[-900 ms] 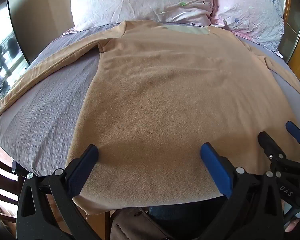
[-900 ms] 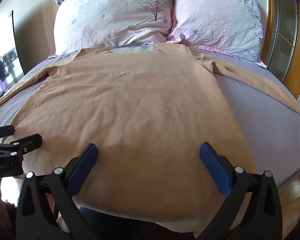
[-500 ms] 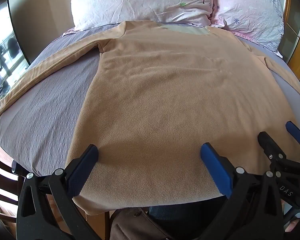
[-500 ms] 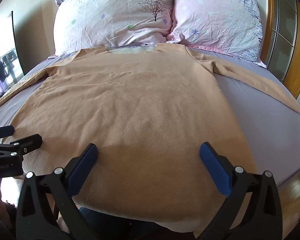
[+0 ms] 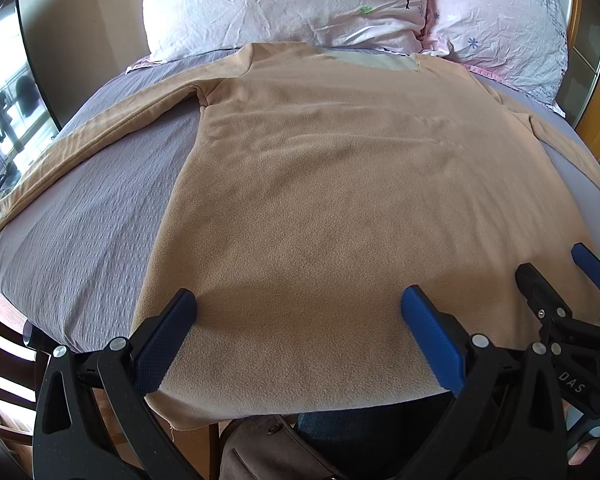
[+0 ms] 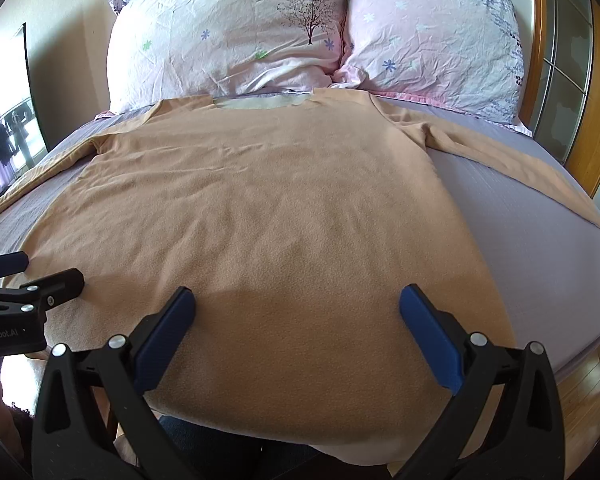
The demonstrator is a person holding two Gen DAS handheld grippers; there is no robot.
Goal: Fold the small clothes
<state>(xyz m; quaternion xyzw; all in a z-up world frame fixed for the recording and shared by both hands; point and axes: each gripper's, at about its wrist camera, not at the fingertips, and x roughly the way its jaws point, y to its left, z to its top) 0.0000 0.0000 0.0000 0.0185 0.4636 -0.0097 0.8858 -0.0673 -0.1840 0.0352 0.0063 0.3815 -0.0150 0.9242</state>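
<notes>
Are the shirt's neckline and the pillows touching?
Touching: in the right wrist view the shirt collar edge lies against the pillows, no sheet between.

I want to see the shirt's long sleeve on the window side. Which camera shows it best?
The left wrist view: that sleeve runs whole from shoulder to cuff across the purple bedsheet. The right wrist view shows only a thin, squashed strip of it at the picture's edge.

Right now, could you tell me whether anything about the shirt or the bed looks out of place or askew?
Nothing stands out. The tan shirt lies flat on the grey bedsheet, both sleeves spread out, collar toward the pillows. Its hem overhangs the near bed edge a little. The left gripper and right gripper are open above the hem.
</notes>
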